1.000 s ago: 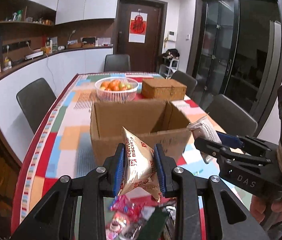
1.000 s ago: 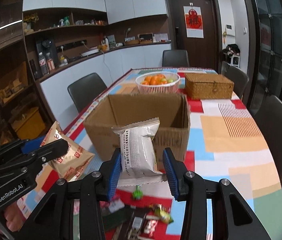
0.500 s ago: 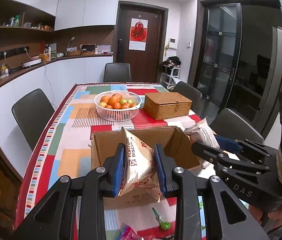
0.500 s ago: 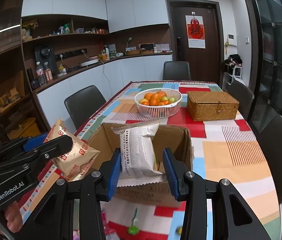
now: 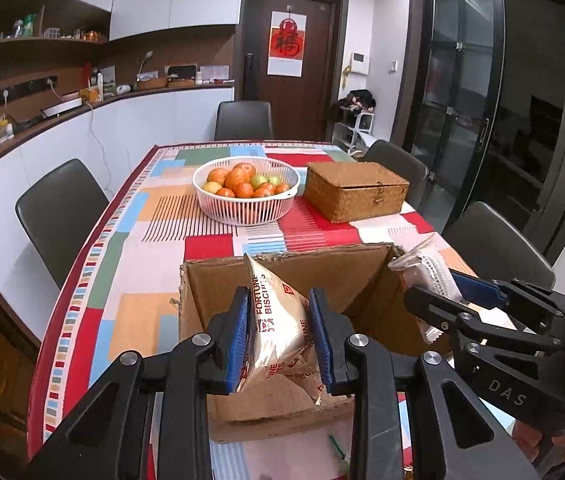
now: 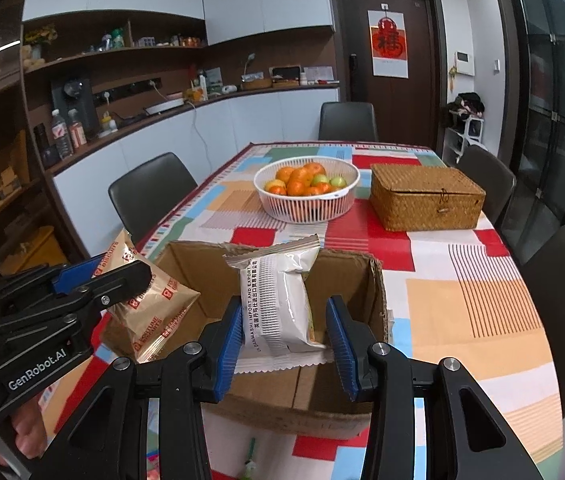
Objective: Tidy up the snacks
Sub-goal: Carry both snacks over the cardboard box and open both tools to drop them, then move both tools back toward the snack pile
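The floor of the cardboard box [image 5: 294, 280] is hiding behind the gold biscuit packet [image 5: 278, 320] and the box's near wall. Below the box, small wrappers [image 6: 248, 464] on the table are sitting half behind the gripper frames, too blurred to identify. Items on the shelf [image 6: 114, 46] far behind the box are reading too small to name.

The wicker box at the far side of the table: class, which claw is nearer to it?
Right. The wicker box lies ahead and to the right of the right claw; the left claw is further left, beyond the cardboard box.
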Demonstrator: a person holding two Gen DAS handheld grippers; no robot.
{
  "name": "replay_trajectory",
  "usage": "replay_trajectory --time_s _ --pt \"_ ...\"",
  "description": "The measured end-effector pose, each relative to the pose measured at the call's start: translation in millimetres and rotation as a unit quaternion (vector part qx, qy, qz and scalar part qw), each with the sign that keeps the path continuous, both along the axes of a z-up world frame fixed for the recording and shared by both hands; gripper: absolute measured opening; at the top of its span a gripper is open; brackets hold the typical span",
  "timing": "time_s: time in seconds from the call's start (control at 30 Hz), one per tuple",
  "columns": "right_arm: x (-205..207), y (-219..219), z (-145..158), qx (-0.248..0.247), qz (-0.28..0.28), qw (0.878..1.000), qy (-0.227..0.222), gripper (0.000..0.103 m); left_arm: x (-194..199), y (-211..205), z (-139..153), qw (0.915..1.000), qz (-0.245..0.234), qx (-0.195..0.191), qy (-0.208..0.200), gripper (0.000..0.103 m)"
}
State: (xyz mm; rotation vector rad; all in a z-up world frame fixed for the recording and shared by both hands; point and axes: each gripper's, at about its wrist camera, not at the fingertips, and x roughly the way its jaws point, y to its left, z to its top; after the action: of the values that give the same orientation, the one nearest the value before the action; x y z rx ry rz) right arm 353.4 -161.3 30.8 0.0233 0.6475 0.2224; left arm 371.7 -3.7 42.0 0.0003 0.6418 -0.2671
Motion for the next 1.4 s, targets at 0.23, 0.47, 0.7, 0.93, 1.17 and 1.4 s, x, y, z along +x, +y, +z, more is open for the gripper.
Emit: replay_trajectory --time_s 0.23,0.47,0.7,0.93,1.17,1.4 --pt "8.0 4.2 -5.3 -0.009 -0.001 1.000 0.001 0.043 6.3 -0.2 -8.0 0.9999 0.005 0.011 0.011 0.059" --pt "-7.1 -0.1 1.2 -0.019 -0.028 0.999 -0.030 0.064 -19.6 9.4 -0.8 0.9996 0.015 0.020 -0.010 0.079" --pt "-38.2 -2.3 11.4 -0.023 -0.019 0.998 -0.046 0.064 -59.7 9.1 10.9 0.9992 0.008 0.025 -0.030 0.080" --pt "-75.7 -3.3 21.0 -0.026 -0.004 0.998 -0.058 0.064 -102.1 7.4 17.5 0.9991 -0.002 0.022 -0.037 0.084" --pt "-115.8 -1.4 18.8 -0.028 0.012 0.998 -0.059 0.064 -142.6 6.6 11.5 0.9991 -0.010 0.027 -0.032 0.084" --pt "-147.3 2.3 3.3 -0.033 0.029 0.998 -0.033 0.064 -172.5 5.0 -7.5 0.9989 -0.032 0.035 -0.007 0.084"
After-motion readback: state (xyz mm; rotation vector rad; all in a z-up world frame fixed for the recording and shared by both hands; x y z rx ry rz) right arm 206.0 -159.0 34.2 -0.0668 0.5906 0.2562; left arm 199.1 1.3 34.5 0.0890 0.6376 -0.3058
